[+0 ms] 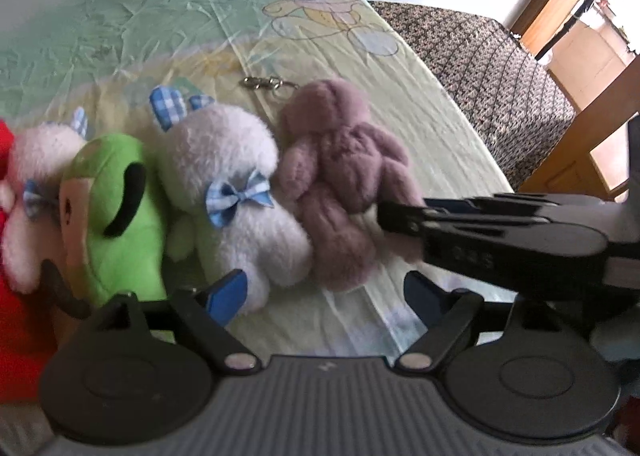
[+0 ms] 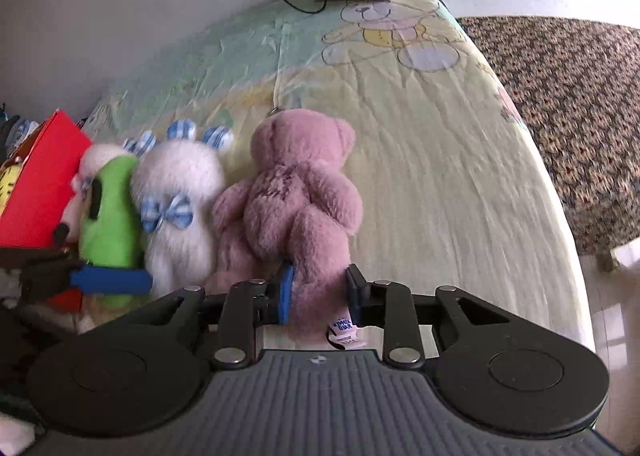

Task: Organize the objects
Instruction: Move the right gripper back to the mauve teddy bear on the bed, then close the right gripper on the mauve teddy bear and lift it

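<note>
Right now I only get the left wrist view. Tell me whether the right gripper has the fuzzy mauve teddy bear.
Observer: Yes. The right gripper has its blue pads pressed on one leg of the fuzzy mauve teddy bear.
Operator: Report anything dangling there.
Observer: A small printed label hangs below that leg, between the fingers.
Operator: Name the red thing at my left edge.
Observer: A flat-sided red box, tilted, left of the green plush toy.
</note>
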Demonstrator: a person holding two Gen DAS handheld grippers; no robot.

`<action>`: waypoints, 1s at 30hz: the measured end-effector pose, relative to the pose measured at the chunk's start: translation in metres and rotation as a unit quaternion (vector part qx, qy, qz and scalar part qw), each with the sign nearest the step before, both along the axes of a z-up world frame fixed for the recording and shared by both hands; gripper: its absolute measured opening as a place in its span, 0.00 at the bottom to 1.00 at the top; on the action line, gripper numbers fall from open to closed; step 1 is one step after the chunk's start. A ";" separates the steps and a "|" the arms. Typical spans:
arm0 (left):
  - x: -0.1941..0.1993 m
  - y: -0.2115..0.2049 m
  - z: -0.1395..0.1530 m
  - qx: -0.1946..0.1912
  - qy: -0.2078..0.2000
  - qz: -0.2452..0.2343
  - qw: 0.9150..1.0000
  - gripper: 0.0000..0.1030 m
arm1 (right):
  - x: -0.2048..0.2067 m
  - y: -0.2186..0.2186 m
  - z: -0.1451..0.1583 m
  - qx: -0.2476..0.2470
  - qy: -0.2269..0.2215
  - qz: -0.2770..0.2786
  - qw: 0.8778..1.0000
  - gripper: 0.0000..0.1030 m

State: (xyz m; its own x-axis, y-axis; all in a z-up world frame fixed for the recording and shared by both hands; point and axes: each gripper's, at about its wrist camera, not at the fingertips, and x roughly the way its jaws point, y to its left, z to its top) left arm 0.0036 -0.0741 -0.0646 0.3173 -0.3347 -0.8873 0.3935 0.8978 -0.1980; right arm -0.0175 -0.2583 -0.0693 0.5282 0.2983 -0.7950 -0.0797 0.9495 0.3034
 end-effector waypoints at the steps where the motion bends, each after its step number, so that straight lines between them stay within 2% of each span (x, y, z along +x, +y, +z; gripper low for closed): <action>1: -0.003 -0.001 -0.001 0.007 -0.001 -0.003 1.000 0.83 | -0.005 -0.001 0.001 0.002 0.004 0.000 1.000 0.28; 3: -0.010 -0.005 -0.001 0.024 -0.006 -0.013 1.000 0.83 | -0.016 -0.005 0.001 0.002 0.010 0.000 1.000 0.28; 12: -0.038 -0.022 -0.001 0.046 -0.016 -0.081 0.996 0.84 | -0.053 -0.015 0.002 0.030 0.037 -0.014 0.999 0.28; 16: -0.044 -0.030 -0.008 0.062 -0.013 -0.096 0.993 0.84 | -0.060 -0.020 0.000 0.046 0.048 -0.023 0.998 0.33; 19: -0.042 -0.032 -0.008 0.069 -0.013 -0.096 0.993 0.86 | -0.061 -0.027 0.005 0.064 0.037 -0.041 0.996 0.33; 21: -0.040 -0.031 -0.008 0.070 -0.014 -0.092 0.993 0.87 | -0.059 -0.030 0.008 0.083 0.026 -0.049 0.995 0.36; 23: -0.036 -0.031 -0.010 0.064 -0.009 -0.093 0.994 0.87 | -0.052 -0.032 0.008 0.096 0.017 -0.060 0.993 0.44; 26: -0.030 -0.031 -0.014 0.051 0.002 -0.096 0.994 0.87 | -0.037 -0.033 0.002 0.100 0.018 -0.076 0.992 0.49; 30: -0.022 -0.034 -0.018 0.041 0.013 -0.098 0.994 0.87 | -0.022 -0.031 -0.006 0.099 0.017 -0.071 0.992 0.56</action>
